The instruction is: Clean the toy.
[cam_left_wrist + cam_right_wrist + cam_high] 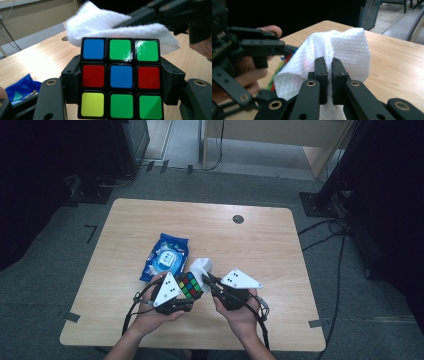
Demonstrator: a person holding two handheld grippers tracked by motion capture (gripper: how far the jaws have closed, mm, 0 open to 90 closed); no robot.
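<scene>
Cube-wiping in hand, judged mid-way.

High view: wooden table [150, 215], a blue wet-wipe pack [165, 256] lying flat near its middle. Just in front of the pack, above the near half of the table, the left gripper [186, 292] clamps a colour cube [190, 285]; the right gripper [206, 281] meets it from the right with a white wipe [201, 266] against the cube's far upper side.

Left gripper view: jaws stand wide but pressed on the cube's [121, 78] two flanks, so it is grasped, lifted off the table. Facing side reads blue, green, green / red, blue, red / yellow, green, green. The wipe [112, 25] lies over the cube's top edge; one green sticker glints (damp or just glare, cannot tell).

Right gripper view: jaws nearly together, pinching a fold of the wipe [337, 50]; the cloth bunches ahead of them toward the cube's coloured edge [279, 67].

Progress: wipe out, cube gripped, top edge under contact. Remaining faces probably not yet wiped; cube would need turning.
</scene>
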